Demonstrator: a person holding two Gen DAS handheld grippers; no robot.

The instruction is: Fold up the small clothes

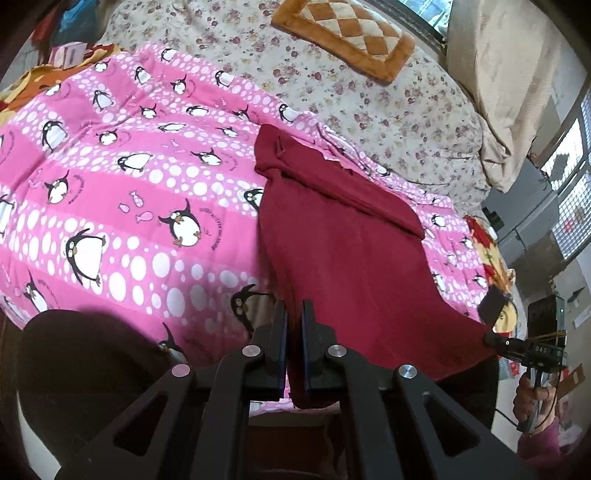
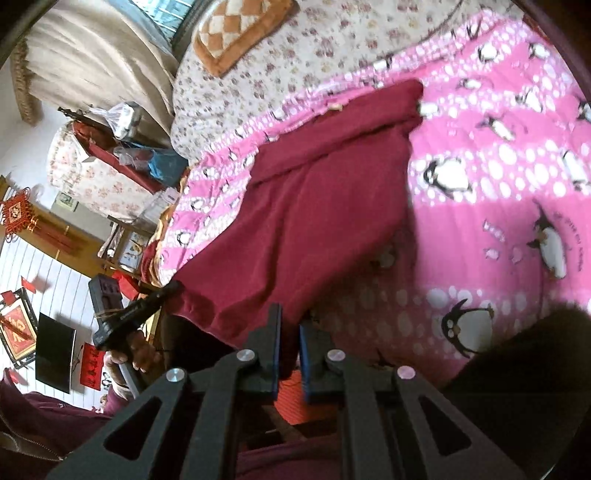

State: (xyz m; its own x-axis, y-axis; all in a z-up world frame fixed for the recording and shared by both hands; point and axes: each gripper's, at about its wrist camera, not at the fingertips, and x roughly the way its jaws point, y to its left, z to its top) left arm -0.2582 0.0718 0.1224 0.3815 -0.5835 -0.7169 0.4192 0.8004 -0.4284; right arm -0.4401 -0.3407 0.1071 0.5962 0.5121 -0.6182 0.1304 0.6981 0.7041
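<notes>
Left wrist view: my left tongs [image 1: 294, 314] are pinching the near hem of the dark red garment [image 1: 343, 236], which is lying on the pink penguin quilt [image 1: 122, 173]; open quilt is stretching left. My right tongs [image 1: 489, 338] are gripping its near right corner.

Right wrist view: my right tongs [image 2: 289, 317] are clenching the garment's [image 2: 310, 199] near hem, its far part creasing across the quilt [image 2: 498, 206]. The left tongs [image 2: 173, 288] are clamping the near left corner.

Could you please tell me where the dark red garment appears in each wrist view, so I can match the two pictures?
Left wrist view: the dark red garment runs from centre to lower right, its near edge between the jaws.
Right wrist view: the dark red garment fills the centre, slanting to lower left.
Shared landmark: the orange checked cushion lies beyond it.
</notes>
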